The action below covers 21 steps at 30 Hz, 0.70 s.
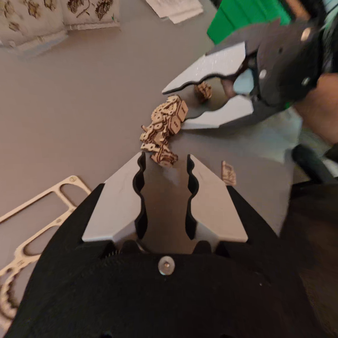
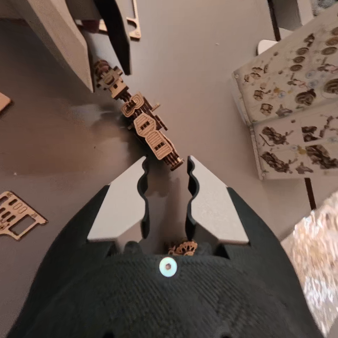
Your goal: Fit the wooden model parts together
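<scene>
The long wooden model (image 1: 162, 128) lies on the grey table (image 1: 82, 109), also in the right wrist view (image 2: 146, 128). My left gripper (image 1: 166, 159) is open, and the model's near end sits just between its fingertips. It shows at the top left of the right wrist view (image 2: 109, 81). My right gripper (image 2: 167, 161) is open at the model's other end, and also appears in the left wrist view (image 1: 173, 108). A small wooden gear part (image 2: 182, 247) lies on the table deep between the right fingers, not gripped. It also shows in the left wrist view (image 1: 203, 91).
A punched-out wooden sheet frame (image 1: 45, 210) lies at the left. A small flat wooden piece (image 1: 228, 172) lies right of my left gripper. An open instruction booklet (image 2: 292, 109), another cut sheet piece (image 2: 18, 215) and a shiny crinkled item (image 2: 320, 256) lie around. A green object (image 1: 247, 18) is behind the right gripper. The gap from one gripper's tips to the other's is roughly 8 cm. The left tips stand about 11 cm off the small flat wooden piece (image 1: 228, 172). Seen from the right wrist view (image 2: 10, 215) as well.
</scene>
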Each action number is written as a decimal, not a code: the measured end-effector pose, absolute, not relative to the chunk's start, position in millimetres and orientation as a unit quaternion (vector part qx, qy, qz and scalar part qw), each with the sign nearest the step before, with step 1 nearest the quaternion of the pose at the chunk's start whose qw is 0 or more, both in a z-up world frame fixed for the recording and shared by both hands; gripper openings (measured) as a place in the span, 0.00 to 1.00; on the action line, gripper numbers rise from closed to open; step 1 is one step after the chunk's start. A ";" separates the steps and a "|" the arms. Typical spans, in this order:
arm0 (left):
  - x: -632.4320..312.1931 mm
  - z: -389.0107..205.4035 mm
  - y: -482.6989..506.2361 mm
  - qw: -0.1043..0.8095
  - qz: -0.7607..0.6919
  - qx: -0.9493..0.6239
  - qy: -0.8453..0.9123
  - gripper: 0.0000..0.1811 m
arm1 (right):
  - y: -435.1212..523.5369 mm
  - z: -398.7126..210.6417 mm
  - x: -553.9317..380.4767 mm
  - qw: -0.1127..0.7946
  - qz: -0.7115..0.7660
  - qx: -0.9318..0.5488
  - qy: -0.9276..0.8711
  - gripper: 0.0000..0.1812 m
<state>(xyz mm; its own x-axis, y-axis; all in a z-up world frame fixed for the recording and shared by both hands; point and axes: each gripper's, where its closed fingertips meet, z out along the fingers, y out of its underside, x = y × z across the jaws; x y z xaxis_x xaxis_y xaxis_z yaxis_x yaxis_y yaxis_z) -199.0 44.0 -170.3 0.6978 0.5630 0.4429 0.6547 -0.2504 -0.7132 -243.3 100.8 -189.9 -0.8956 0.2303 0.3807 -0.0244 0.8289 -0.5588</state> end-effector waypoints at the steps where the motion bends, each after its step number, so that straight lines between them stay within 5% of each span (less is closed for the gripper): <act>1: -198.6 -173.7 39.5 0.461 -0.018 -0.806 -0.372 0.24 | 98.3 -189.1 -242.2 0.208 0.293 -0.047 -0.932 0.20; 14: -191.0 -191.4 49.8 0.433 -0.004 -0.832 -0.347 0.23 | 92.6 -188.0 -240.3 0.006 0.253 -0.016 -0.967 0.13; 21: -188.9 -189.0 54.6 0.445 -0.024 -0.825 -0.349 0.22 | 91.7 -192.5 -264.5 0.010 0.232 -0.032 -0.972 0.15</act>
